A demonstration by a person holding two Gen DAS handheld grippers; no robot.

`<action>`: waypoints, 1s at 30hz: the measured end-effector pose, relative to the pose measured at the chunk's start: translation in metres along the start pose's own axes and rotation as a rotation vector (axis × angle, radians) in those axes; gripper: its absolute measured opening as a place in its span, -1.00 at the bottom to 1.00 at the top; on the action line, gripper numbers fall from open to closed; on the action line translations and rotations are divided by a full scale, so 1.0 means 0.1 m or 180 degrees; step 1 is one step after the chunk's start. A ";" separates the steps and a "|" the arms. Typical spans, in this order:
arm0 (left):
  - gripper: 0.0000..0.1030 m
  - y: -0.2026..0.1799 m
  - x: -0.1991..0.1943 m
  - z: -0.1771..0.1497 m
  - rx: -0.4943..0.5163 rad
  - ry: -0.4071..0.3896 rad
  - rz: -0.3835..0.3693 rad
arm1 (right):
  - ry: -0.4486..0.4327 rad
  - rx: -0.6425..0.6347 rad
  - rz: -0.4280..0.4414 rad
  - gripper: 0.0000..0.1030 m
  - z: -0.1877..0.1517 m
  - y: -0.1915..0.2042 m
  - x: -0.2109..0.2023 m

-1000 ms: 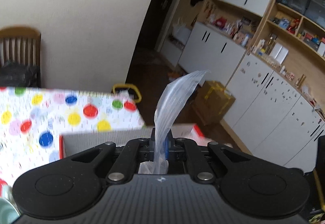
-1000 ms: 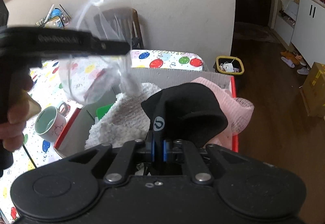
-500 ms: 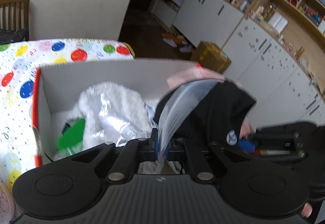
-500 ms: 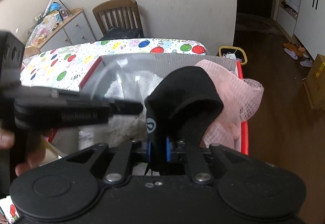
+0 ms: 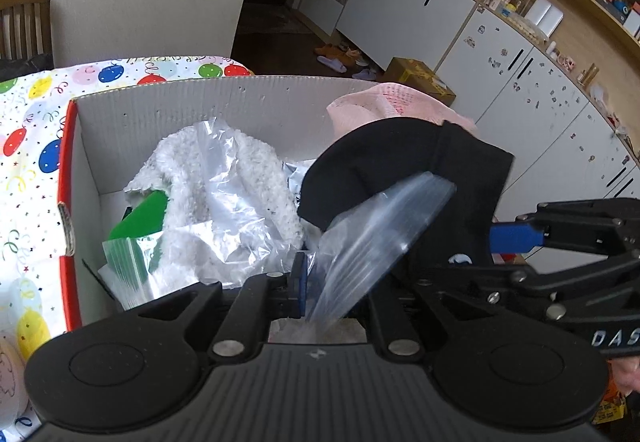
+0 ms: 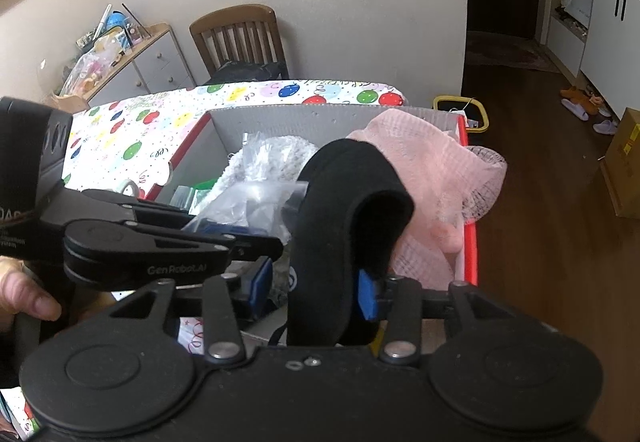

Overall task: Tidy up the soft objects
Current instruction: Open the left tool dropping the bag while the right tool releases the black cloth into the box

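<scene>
A grey cardboard box (image 5: 248,97) with red outer sides stands on the balloon-print table (image 5: 32,113). It holds a white fluffy cloth (image 5: 240,177), crumpled clear plastic, a green item (image 5: 140,217) and a pink mesh cloth (image 5: 384,101). My left gripper (image 5: 320,282) has its jaws parted, with a clear plastic bag (image 5: 380,234) between them over the box. My right gripper (image 6: 316,294) is open, with a black soft cloth (image 6: 344,217) standing between its blue pads above the box's near right part. The left gripper shows in the right wrist view (image 6: 248,238).
A wooden chair (image 6: 240,37) stands behind the table by the wall. A yellow-rimmed bin (image 6: 460,109) sits on the floor past the box. White cabinets and shelves (image 5: 520,53) line the right side. A brown carton (image 5: 420,77) and slippers lie on the floor.
The left gripper came down from pointing at the room to over the box, and its jaws parted around the clear bag. The right gripper's jaws opened around the black cloth.
</scene>
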State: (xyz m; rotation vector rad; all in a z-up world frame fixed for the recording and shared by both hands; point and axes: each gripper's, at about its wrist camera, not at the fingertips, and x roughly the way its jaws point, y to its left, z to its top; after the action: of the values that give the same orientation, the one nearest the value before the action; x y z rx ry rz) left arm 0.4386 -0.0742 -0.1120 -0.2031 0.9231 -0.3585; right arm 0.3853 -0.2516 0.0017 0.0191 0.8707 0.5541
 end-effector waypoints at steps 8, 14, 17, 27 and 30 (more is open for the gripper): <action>-0.15 -0.06 -0.19 -0.09 0.0049 -0.0074 0.0054 | -0.0154 -0.0001 0.0020 0.17 -0.04 0.01 -0.19; 0.34 -0.11 -0.37 -0.15 0.0108 -0.0181 0.0074 | -0.0250 0.0040 0.0004 0.25 -0.07 0.03 -0.34; 0.34 -0.12 -0.47 -0.17 0.0141 -0.0223 0.0092 | -0.0302 0.0048 -0.0020 0.32 -0.10 0.05 -0.42; 0.43 -0.22 -1.01 -0.30 0.0337 -0.0562 0.0234 | -0.0667 0.0026 -0.0153 0.50 -0.26 0.30 -0.76; 0.48 -0.22 -1.23 -0.34 0.0388 -0.0679 0.0245 | -0.0802 0.0042 -0.0194 0.59 -0.33 0.39 -0.86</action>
State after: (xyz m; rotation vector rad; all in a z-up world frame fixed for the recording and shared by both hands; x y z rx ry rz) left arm 0.3389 -0.0480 -0.0341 -0.0914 0.6944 -0.3142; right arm 0.2996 -0.2654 0.0518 0.0727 0.6273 0.4769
